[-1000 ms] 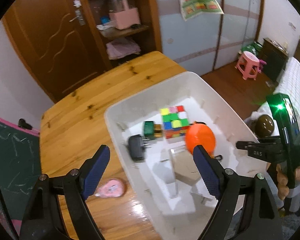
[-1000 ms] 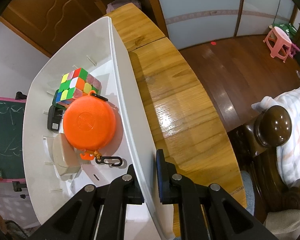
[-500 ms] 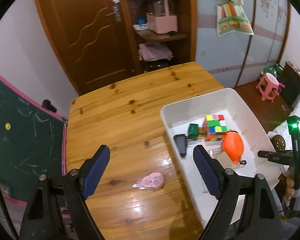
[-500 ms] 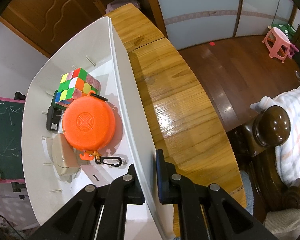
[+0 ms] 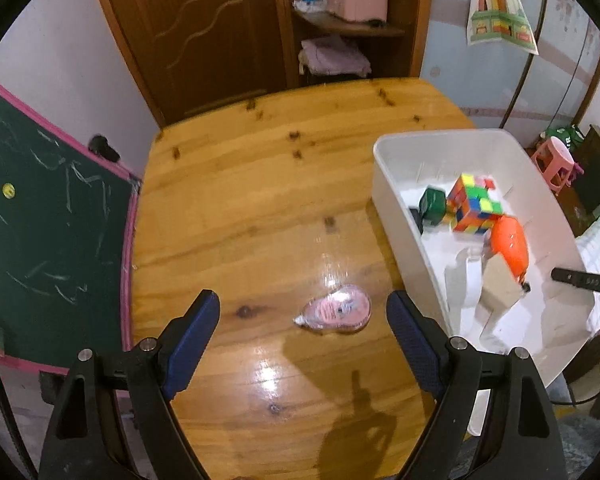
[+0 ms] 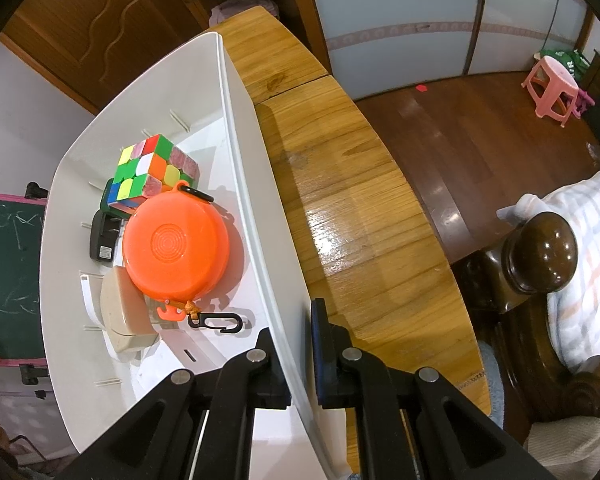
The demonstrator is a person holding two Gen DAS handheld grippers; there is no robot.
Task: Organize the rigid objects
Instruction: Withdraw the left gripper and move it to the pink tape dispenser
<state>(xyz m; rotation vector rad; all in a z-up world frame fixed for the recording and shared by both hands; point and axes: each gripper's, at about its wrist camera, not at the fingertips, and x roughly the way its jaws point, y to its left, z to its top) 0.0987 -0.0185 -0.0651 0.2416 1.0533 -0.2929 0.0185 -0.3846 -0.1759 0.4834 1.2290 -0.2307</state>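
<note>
A pink oval item in clear wrap point(image 5: 335, 311) lies alone on the wooden table point(image 5: 240, 208). My left gripper point(image 5: 303, 322) hangs open above it, with the item between the lines of its blue pads point(image 5: 192, 336) but lower down. The white bin point(image 5: 396, 200) stands at the table's right edge. It holds a colour cube point(image 5: 474, 208) point(image 6: 152, 170), an orange round case point(image 6: 176, 246) point(image 5: 510, 246), a black charger point(image 6: 103, 236), a green block point(image 5: 433, 203) and a beige piece point(image 6: 124, 314). My right gripper point(image 6: 298, 354) is shut on the white bin's wall point(image 6: 260, 216).
A green chalkboard point(image 5: 40, 220) leans at the table's left side. Behind the table are a brown door point(image 5: 196, 28) and a shelf with a pink box point(image 5: 356, 0). A pink stool point(image 6: 552, 84) and a dark bedpost point(image 6: 540, 254) stand to the right.
The left gripper has swung left from over the bin to above the pink item on the table, still open. The right gripper has stayed clamped on the bin wall.
</note>
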